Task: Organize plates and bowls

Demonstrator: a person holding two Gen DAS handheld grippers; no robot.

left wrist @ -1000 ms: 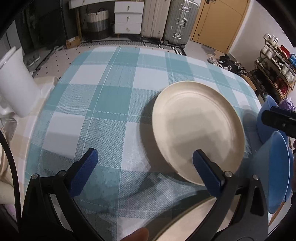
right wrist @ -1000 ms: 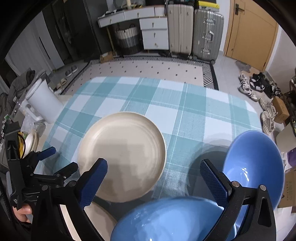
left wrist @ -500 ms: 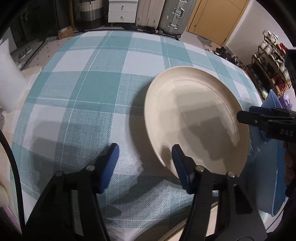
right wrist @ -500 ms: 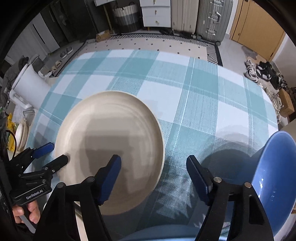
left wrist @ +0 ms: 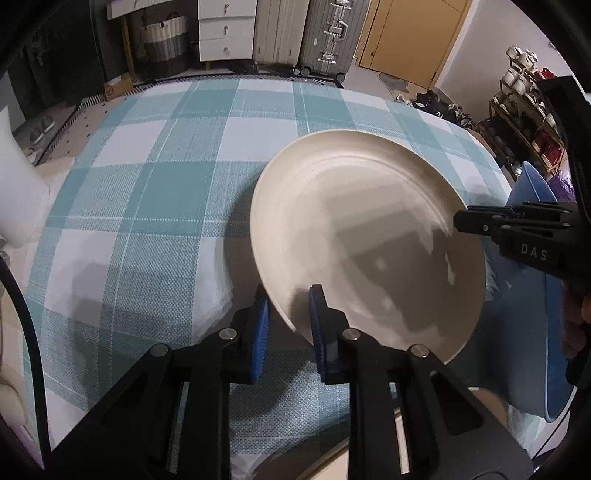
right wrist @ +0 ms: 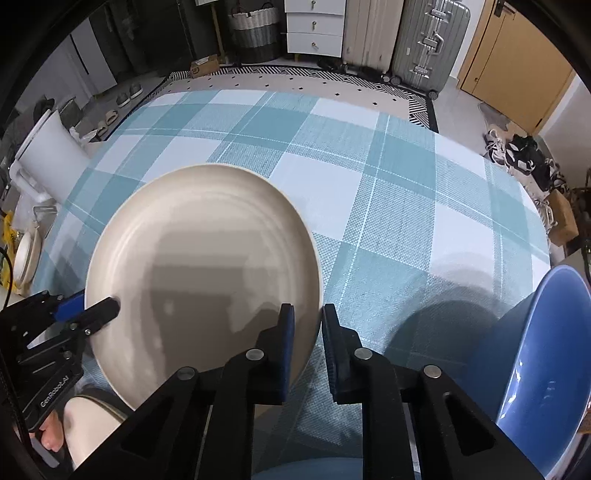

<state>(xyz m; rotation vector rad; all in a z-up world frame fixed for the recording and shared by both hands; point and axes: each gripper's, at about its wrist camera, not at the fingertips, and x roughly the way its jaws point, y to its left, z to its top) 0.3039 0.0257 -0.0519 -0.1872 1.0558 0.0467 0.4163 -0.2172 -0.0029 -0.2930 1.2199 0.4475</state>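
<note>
You've got both grippers, left gripper (left wrist: pixel 290 325) and right gripper (right wrist: pixel 306 332), clamped on opposite edges of the cream plate (left wrist: pixel 369 236); lift evenly, keeping clear of the blue bowl (right wrist: pixel 535 369) beside it.

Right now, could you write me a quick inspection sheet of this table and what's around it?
Surface: table under a teal and white checked cloth.
Job's things: cream plate gripped at two sides of its rim; blue bowl at the right edge; a second cream plate partly visible below.
Clutter: white container at the table's left.
Grippers: left gripper shut on the plate's rim; right gripper shut on the opposite rim.
Cables: a black cable along the left edge.
Surroundings: suitcases, white drawers, woven basket, wooden door, shoes on the floor.
</note>
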